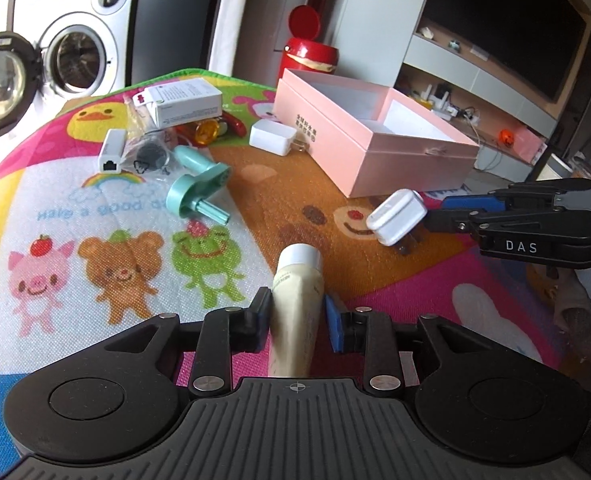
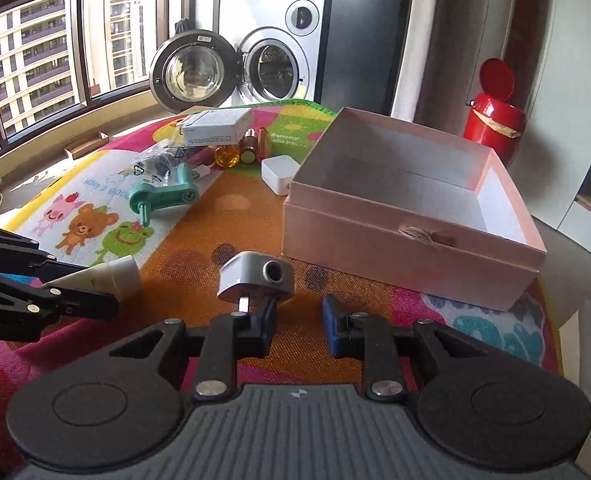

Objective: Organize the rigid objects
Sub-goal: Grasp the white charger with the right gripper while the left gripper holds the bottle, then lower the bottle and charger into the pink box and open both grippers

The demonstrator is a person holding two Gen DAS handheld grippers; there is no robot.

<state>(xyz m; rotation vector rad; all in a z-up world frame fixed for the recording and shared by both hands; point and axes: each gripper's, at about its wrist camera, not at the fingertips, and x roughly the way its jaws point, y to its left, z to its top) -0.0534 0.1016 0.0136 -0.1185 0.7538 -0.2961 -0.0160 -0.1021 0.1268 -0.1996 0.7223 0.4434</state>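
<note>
My left gripper (image 1: 298,322) is shut on a cream tube with a white cap (image 1: 297,300), held just above the mat; the tube also shows in the right wrist view (image 2: 111,276). My right gripper (image 2: 298,320) is open, with a white charger plug (image 2: 255,278) resting against its left finger, its prongs pointing down. In the left wrist view the charger (image 1: 397,214) sits at the right gripper's fingertips. The open pink box (image 2: 411,208) stands just ahead and right of my right gripper, with a small item inside near its front wall.
On the cartoon mat (image 1: 95,216) lie a teal handle part (image 1: 199,192), a white adapter (image 1: 111,150), a plastic bag with black parts (image 1: 151,152), a white carton (image 1: 185,102), small amber bottles (image 2: 235,152) and a white case (image 1: 272,137). A red bin (image 2: 493,118) stands behind.
</note>
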